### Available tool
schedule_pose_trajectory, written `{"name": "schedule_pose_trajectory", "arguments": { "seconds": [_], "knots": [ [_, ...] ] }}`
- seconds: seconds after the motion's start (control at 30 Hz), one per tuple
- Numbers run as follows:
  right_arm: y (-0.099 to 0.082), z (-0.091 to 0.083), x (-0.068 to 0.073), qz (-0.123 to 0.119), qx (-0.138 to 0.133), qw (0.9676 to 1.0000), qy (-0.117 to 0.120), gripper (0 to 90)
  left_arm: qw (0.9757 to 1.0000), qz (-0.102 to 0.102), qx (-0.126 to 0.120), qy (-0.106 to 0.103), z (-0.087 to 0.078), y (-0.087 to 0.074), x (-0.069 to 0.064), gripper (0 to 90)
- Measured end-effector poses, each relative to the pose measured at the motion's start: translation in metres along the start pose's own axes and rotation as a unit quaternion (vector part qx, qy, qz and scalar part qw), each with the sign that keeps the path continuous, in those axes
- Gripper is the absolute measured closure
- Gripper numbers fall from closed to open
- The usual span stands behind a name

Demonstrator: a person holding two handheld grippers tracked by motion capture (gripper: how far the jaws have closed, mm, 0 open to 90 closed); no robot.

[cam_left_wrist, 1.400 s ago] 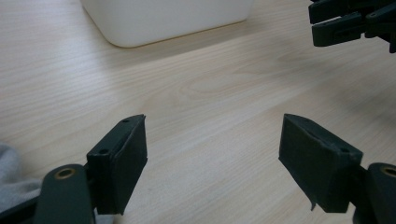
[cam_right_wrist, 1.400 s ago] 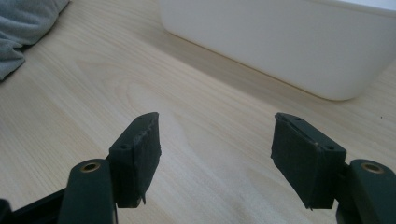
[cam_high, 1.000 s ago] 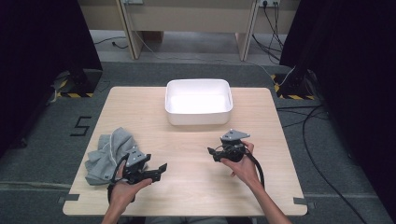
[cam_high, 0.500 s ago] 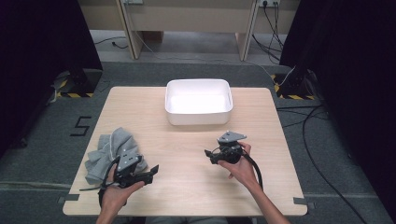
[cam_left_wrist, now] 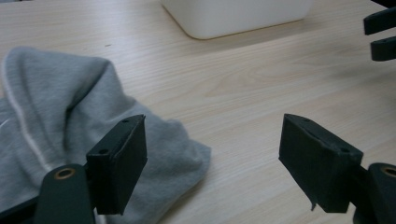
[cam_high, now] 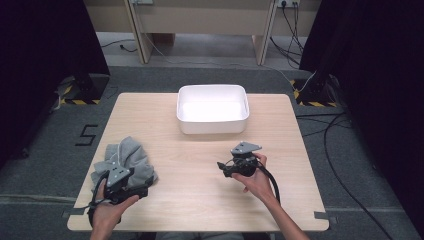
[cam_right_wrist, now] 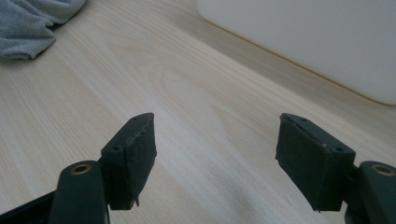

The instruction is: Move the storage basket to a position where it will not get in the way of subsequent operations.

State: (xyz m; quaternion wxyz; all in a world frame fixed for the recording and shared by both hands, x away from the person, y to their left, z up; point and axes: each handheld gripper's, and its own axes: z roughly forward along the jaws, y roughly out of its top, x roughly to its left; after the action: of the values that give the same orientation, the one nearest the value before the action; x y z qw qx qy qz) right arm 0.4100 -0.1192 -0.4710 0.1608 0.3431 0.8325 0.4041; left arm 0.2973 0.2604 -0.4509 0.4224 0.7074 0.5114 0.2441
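Note:
A crumpled grey cloth (cam_high: 125, 157) lies at the table's front left. My left gripper (cam_high: 141, 189) is at the cloth's near right edge, held by a hand. In the left gripper view it (cam_left_wrist: 214, 161) is open, its left jaw over the cloth (cam_left_wrist: 60, 107) and its right jaw over bare wood. My right gripper (cam_high: 223, 167) sits right of centre with its jaws pointing left. In its own view it (cam_right_wrist: 215, 156) is open above bare wood with nothing between the jaws. A white tub (cam_high: 212, 110) stands at the back centre and looks empty.
The wooden table (cam_high: 200, 200) has bare wood between the two grippers. The tub's wall (cam_right_wrist: 317, 42) is close ahead of the right gripper, and the cloth (cam_right_wrist: 32, 18) lies far off to its left. The right gripper's jaws show in the left gripper view's top right corner. Cables run on the floor beyond the table.
My left gripper has moved left and nearer the table's front edge, from bare wood to the cloth's edge. The right gripper has barely shifted.

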Motion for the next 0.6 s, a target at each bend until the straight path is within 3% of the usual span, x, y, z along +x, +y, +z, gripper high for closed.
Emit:
{"name": "schedule_pose_trajectory", "arguments": {
  "seconds": [0.23, 0.6],
  "knots": [
    [0.000, 0.002, 0.001, -0.002, -0.001, 1.0000, 0.002, 28.9, 0.9996, -0.012, -0.008, 0.023, -0.013, 0.000, 0.015, 22.5],
    [-0.001, 0.003, 0.003, -0.002, 0.004, 1.0000, 0.004, 28.7, 0.9983, -0.030, -0.003, 0.049, -0.017, -0.004, 0.034, 22.1]
  ]
}}
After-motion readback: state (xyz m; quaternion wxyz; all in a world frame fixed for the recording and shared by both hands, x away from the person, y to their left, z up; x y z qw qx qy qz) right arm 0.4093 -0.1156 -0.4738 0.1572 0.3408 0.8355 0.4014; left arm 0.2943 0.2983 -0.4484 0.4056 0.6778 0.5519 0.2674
